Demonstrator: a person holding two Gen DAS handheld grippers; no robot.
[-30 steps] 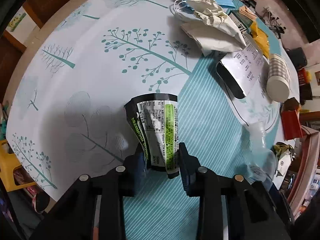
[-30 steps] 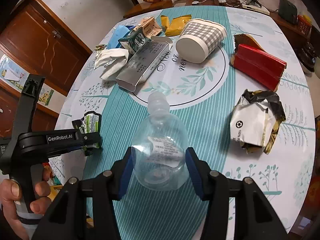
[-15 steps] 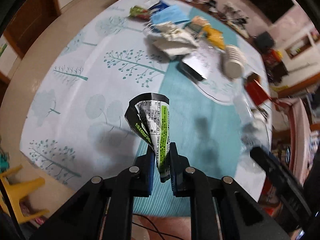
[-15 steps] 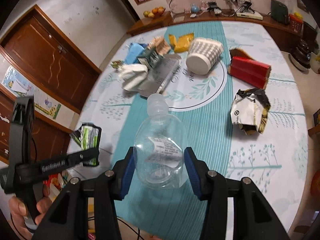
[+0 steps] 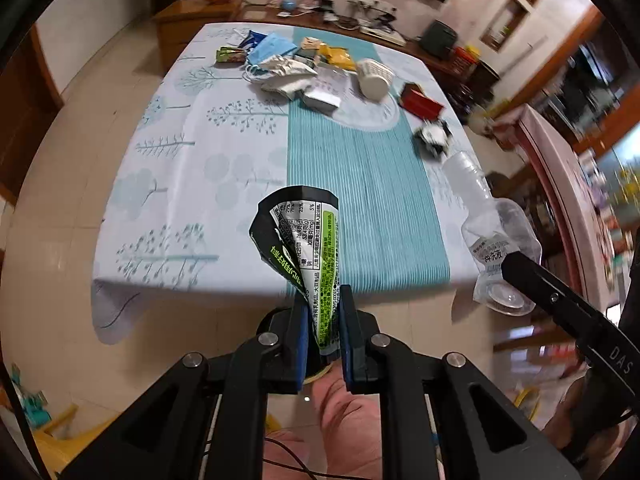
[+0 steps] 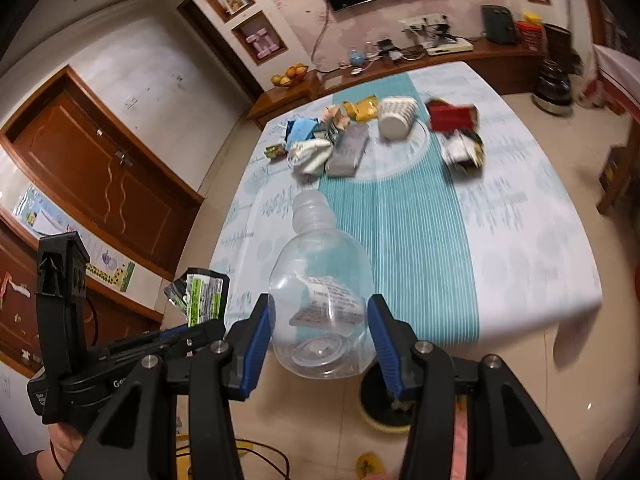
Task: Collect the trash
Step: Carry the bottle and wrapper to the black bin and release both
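My left gripper (image 5: 323, 320) is shut on a black and green snack wrapper (image 5: 304, 240), which stands up crumpled from between the blue pads. In the right wrist view the same wrapper (image 6: 202, 296) shows at the lower left. My right gripper (image 6: 322, 332) is shut on a clear plastic bottle (image 6: 320, 292), gripped across its body with the neck pointing away from me. That bottle (image 5: 496, 240) also appears at the right of the left wrist view. Both grippers hang over the floor just off the near edge of the table (image 5: 192, 184).
More trash lies at the table's far end: a checked paper cup (image 6: 396, 118), a red packet (image 6: 452, 116), a crumpled black and white wrapper (image 6: 464, 152), white tissues (image 6: 310, 154), a blue mask (image 6: 302, 128) and a silver carton (image 6: 350, 150). A dark round container (image 6: 380, 404) stands on the floor below.
Both grippers have risen and drawn back from the tabletop to beyond its near edge, carrying the wrapper and the bottle. The left jaws have closed tighter on the wrapper.
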